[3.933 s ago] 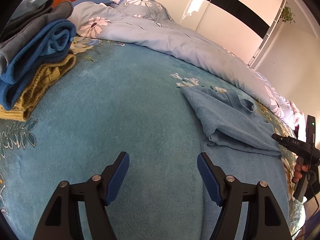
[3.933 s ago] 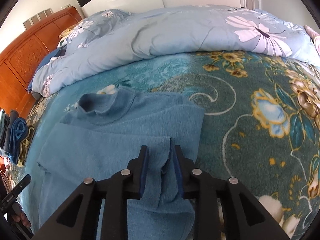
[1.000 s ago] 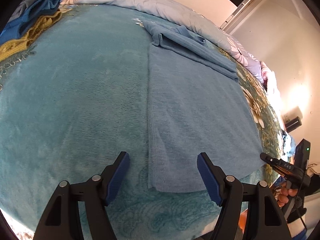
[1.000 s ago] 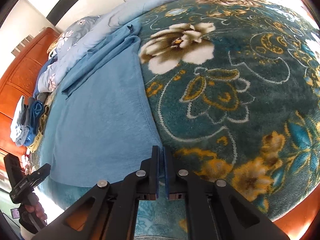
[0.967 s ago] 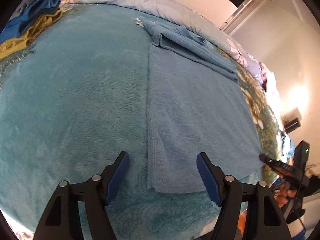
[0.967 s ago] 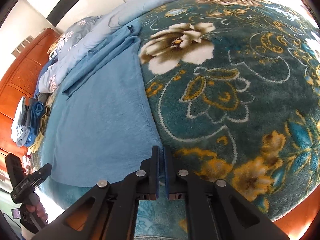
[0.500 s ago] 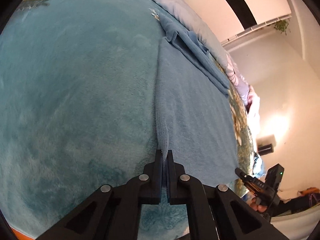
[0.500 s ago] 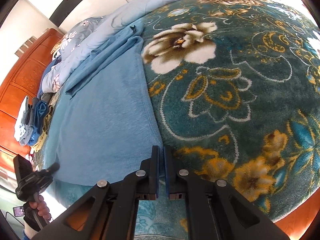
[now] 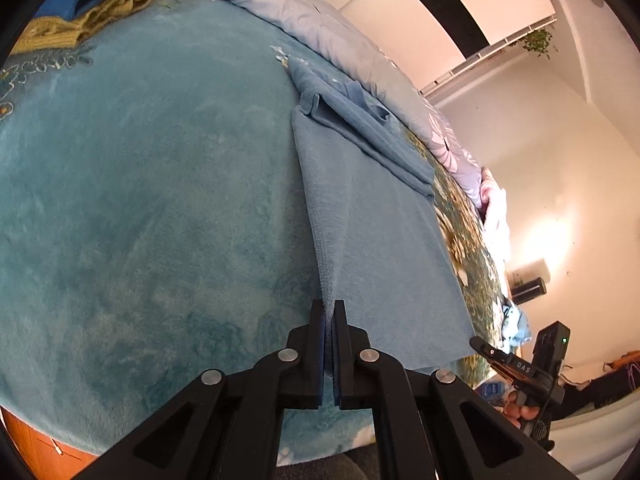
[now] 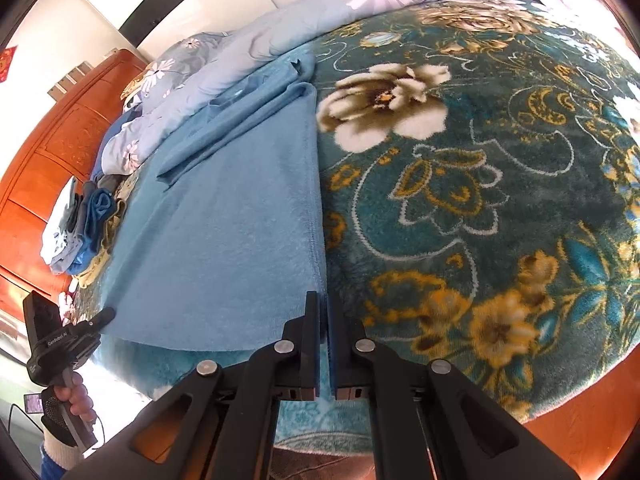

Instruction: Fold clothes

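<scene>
Clamped shut, left gripper (image 9: 328, 320) and right gripper (image 10: 323, 312), on bottom-centre hem corners of soft, light, limp blue garment (image 9: 380, 240); likely best gripped there.

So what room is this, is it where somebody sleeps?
Most likely a bedroom. A bed covered by a flowery teal blanket fills the view, with a pale blue floral quilt bunched along its far side and a carved wooden headboard behind a stack of folded clothes.
</scene>
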Demonstrator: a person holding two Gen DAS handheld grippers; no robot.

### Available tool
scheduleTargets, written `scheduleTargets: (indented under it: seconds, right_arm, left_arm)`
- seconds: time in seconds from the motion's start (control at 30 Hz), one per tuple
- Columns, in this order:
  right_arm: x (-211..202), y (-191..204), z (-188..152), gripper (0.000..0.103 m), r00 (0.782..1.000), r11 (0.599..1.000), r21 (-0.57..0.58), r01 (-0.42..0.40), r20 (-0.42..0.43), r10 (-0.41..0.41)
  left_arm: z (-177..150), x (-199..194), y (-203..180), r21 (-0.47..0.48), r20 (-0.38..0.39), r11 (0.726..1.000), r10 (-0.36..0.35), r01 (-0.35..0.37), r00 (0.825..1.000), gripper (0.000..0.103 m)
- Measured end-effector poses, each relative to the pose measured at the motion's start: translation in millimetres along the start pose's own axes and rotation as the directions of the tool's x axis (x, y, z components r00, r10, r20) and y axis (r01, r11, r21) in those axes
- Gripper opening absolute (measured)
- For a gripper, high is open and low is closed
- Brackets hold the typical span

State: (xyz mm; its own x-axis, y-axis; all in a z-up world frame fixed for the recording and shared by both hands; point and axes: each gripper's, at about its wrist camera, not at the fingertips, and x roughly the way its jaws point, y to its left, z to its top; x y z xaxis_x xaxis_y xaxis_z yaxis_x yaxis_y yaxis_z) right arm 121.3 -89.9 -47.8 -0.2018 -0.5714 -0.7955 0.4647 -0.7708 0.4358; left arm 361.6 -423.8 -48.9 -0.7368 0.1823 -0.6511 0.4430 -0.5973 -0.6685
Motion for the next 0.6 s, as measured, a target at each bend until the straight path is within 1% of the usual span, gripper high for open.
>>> scheduleTargets:
  seconds: [0.07,0.13,0.2,0.3,0.33,0.43,0.6]
  right_arm:
    - [3,-1,1,0.002,1.000,1.000,0.015,-0.013,0.000,0.013]
    - [1,-3,6,0.002,0.999,0.998,0.044,-0.052,0.020,0.051]
    - [-3,-4,13,0.002,0.995,0.993,0.066,-0.093,0.045,0.090]
    - [-12,1,33,0.002,0.988,0.989,0.058,-0.138,0.083,0.133]
    - [-17,3,39,0.002,0.984,0.987,0.050,-0.151,0.099,0.146]
    - [-20,12,66,0.002,0.976,0.985,0.024,-0.172,0.138,0.167]
    - [-18,20,113,0.002,0.966,0.983,-0.003,-0.186,0.181,0.183]
  left_arm:
    - [2,1,1,-0.008,0.003,1.000,-0.015,0.015,1.000,0.002]
    - [5,0,1,-0.024,0.009,0.999,-0.040,0.041,0.999,0.002]
    - [11,-4,-5,-0.013,0.026,0.998,-0.063,0.064,0.998,0.002]
    - [28,-11,-16,0.008,0.057,0.994,-0.112,0.112,0.992,0.002]
    - [35,-13,-19,0.015,0.068,0.992,-0.129,0.128,0.989,0.002]
    - [62,-11,-29,0.044,0.083,0.989,-0.144,0.140,0.986,0.002]
    - [118,-1,-44,0.105,0.111,0.984,-0.152,0.140,0.982,0.003]
